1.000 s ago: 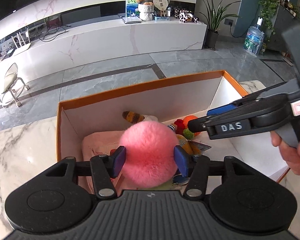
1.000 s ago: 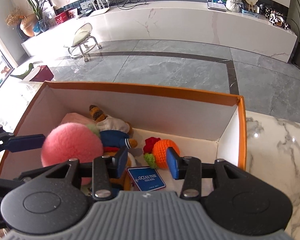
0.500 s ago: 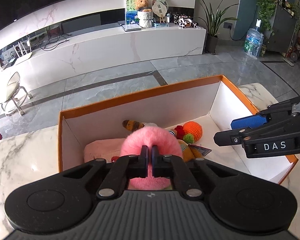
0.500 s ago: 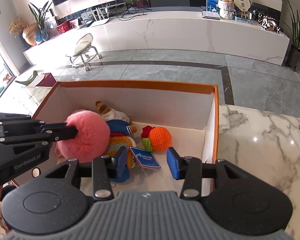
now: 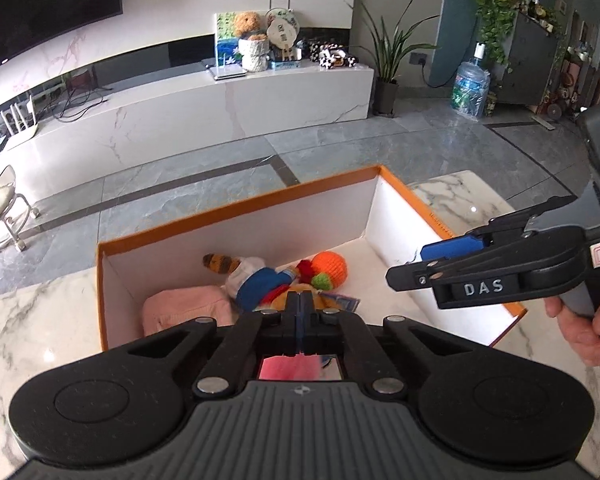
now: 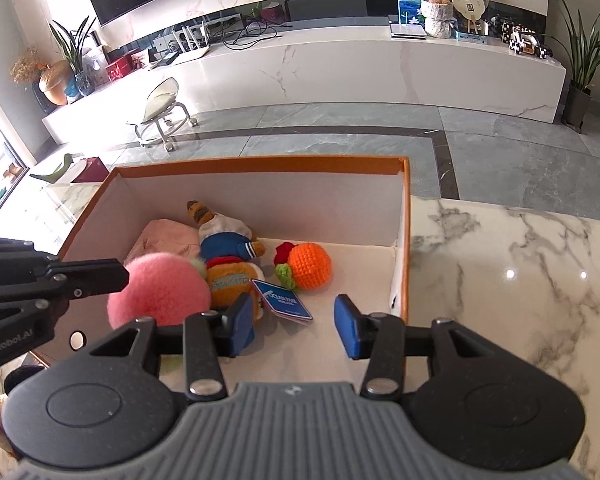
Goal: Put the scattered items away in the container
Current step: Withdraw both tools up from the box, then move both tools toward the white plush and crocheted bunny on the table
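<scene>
Directly below and just ahead of the left gripper (image 5: 301, 312), whose jaws are pressed together with nothing between them, the pink pompom (image 6: 160, 288) lies inside the orange-rimmed box (image 6: 260, 162), released and touching the plush doll (image 6: 226, 258). Right gripper (image 6: 294, 326) hangs spread and empty over the box's near right corner. Judged: remaining scattered items lie outside both views, so either hand must clear the box wall first.

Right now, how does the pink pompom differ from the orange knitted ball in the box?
The pink pompom is fluffy and plain; the orange knitted ball is crocheted, with red and green bits attached at one side. The pompom looks bigger than the ball. The pompom sits at the left side of the box, right by the tip of the shut left gripper; the ball lies apart, nearer the right wall. Both are soft, round and inside the box.
</scene>
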`<state>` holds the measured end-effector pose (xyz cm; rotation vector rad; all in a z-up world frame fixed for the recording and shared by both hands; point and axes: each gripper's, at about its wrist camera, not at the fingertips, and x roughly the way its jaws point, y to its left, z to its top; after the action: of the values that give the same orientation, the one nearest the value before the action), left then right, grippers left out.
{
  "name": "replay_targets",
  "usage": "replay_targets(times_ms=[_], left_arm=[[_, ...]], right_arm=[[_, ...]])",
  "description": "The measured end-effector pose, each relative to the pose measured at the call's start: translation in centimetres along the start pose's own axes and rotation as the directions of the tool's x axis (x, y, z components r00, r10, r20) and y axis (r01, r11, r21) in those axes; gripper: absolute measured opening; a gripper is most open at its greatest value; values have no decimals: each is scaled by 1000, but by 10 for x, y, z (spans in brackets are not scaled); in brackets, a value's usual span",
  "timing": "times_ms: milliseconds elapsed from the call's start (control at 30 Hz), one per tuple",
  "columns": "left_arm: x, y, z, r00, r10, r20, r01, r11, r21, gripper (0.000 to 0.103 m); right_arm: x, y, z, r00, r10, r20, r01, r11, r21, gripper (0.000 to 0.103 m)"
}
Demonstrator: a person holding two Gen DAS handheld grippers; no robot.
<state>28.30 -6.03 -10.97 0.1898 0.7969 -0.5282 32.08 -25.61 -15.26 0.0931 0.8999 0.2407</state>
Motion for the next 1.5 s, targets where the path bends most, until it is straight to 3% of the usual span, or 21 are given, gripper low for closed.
replay_targets(times_ms=[133, 267, 400, 700, 767, 833, 900, 1033, 1500], left_arm=[[5, -14, 14, 1000, -21, 23, 20, 999, 36, 0], [8, -18, 16, 1000, -23, 12, 23, 999, 48, 0], [2, -19, 7, 1000, 11, 0, -11, 999, 51, 3], [-43, -20, -11, 996, 88, 17, -88, 996, 4, 31], [-55, -22, -14, 995, 100, 26, -100, 995, 3, 42], [-69, -25, -18, 994, 106, 40, -106, 994, -2, 59], [-82, -30, -23, 992, 113, 52, -113, 994, -5, 60], [-105, -38, -35, 989, 132, 64, -131, 991, -26, 71], [-168, -51, -84, 981, 170, 92, -158, 979, -127, 75]], right_arm=[[-10, -7, -2, 1000, -18, 18, 18, 1000, -7, 48], [-14, -9, -7, 1000, 23, -2, -23, 1000, -8, 51], [-19, -4, -14, 1000, 29, 6, -29, 1000, -11, 53], [-63, 28, -27, 997, 8, 83, 0, 996, -87, 57], [-76, 36, -30, 994, 0, 108, 12, 994, -105, 60], [-90, 44, -33, 991, -6, 131, 21, 993, -118, 61], [-103, 52, -37, 989, -10, 149, 29, 992, -125, 66], [-126, 66, -48, 984, -18, 178, 43, 990, -134, 68], [-187, 110, -102, 965, -46, 259, 82, 988, -130, 72]])
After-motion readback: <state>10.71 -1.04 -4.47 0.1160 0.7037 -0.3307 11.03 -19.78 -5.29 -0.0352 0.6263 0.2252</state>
